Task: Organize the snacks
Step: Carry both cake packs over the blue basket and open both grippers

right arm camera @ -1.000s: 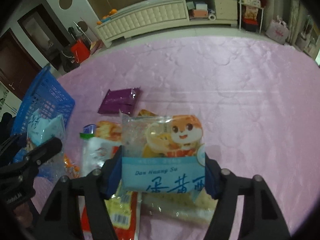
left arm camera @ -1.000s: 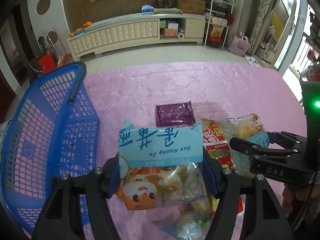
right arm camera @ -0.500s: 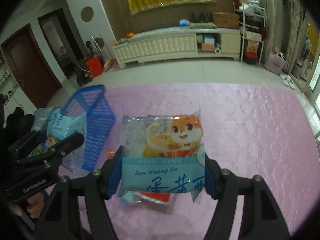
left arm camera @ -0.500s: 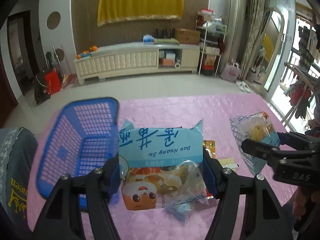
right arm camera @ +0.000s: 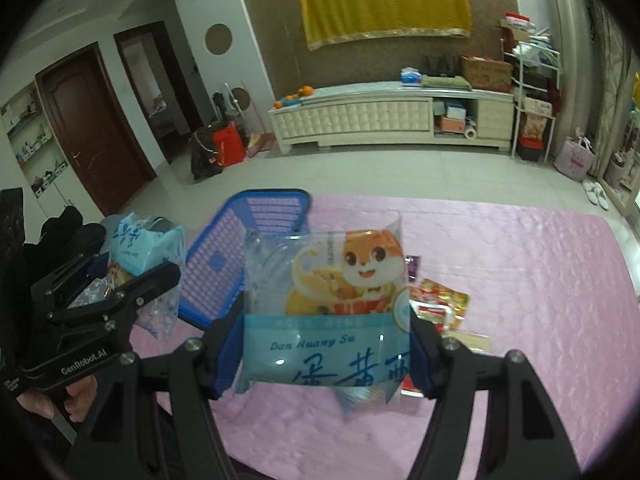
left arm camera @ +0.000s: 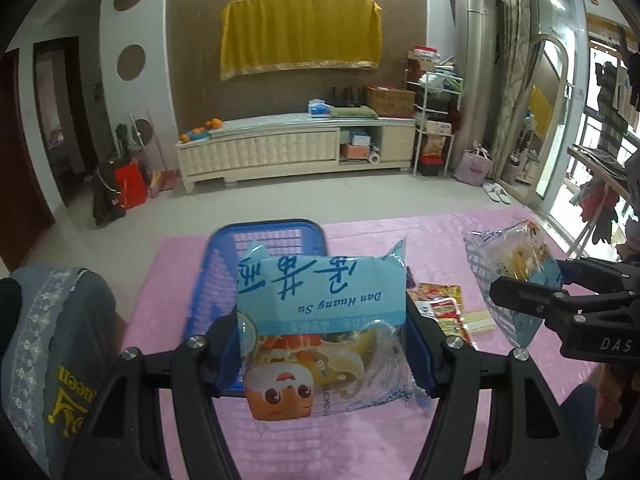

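Note:
My left gripper [left arm camera: 322, 344] is shut on a blue-and-clear Dan Huang Su snack pack [left arm camera: 320, 332], held upside down, high above the pink table [left arm camera: 160, 304]. My right gripper [right arm camera: 326, 340] is shut on a matching pack [right arm camera: 326, 304] with an orange cartoon animal. The blue plastic basket [left arm camera: 268, 236] stands on the table's left part, behind the left pack; it also shows in the right wrist view [right arm camera: 224, 256]. The right gripper shows in the left wrist view [left arm camera: 560, 300], the left gripper in the right wrist view [right arm camera: 120, 288].
Loose red and yellow snack packets [right arm camera: 440, 304] and a purple packet [right arm camera: 414, 266] lie on the table right of the basket. A grey-clothed chair or cushion [left arm camera: 52, 344] sits at the left. Beyond the table are bare floor and a long white cabinet [left arm camera: 296, 148].
Both grippers have risen well above the table, each holding its pack. The basket and loose snacks now look smaller and farther below.

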Tool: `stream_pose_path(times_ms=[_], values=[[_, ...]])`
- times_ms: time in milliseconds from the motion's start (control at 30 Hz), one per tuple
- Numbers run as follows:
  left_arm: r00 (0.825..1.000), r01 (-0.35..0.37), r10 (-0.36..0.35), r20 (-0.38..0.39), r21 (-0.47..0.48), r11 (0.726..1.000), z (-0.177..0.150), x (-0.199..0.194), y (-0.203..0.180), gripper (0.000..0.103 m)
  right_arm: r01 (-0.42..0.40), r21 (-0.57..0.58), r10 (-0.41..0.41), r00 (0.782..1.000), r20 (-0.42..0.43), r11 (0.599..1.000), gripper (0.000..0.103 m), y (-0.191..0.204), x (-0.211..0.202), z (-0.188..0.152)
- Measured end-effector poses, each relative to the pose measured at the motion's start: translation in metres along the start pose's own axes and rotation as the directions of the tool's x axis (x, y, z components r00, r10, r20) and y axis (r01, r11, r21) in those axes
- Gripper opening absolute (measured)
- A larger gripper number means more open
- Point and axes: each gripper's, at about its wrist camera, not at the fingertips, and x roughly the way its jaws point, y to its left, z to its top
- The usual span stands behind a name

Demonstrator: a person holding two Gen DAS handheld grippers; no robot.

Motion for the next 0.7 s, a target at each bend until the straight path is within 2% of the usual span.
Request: stream_pose_path(times_ms=[333, 467, 567, 700], values=[[1.000, -0.029, 0.028, -0.008, -0.040, 0.999, -0.004, 0.000, 0.047, 0.065, -0.048, -0.051, 0.046, 0.998, -0.035, 0.998, 0.072, 0.051, 0.031, 0.010], [0.999, -0.033, 0.030, -0.045, -0.061, 0.998, -0.007, 0.018, 0.065, 0.065, -0.059, -0.067, 0.054, 0.996, -0.070, 0.996, 0.072, 0.065, 0.051, 0.010], [0.997, -0.007, 0.001, -0.072, -0.080, 0.997, -0.010, 0.032, 0.076, 0.065, -0.064, -0.064, 0.058, 0.993, -0.104, 0.996, 0.072, 0.072, 0.070, 0.008], [0.996, -0.009, 0.001, -0.090, -0.090, 0.996, -0.019, 0.053, 0.091, 0.065, -0.040, -0.077, 0.029, 0.989, -0.143, 0.996, 0.072, 0.080, 0.095, 0.006]])
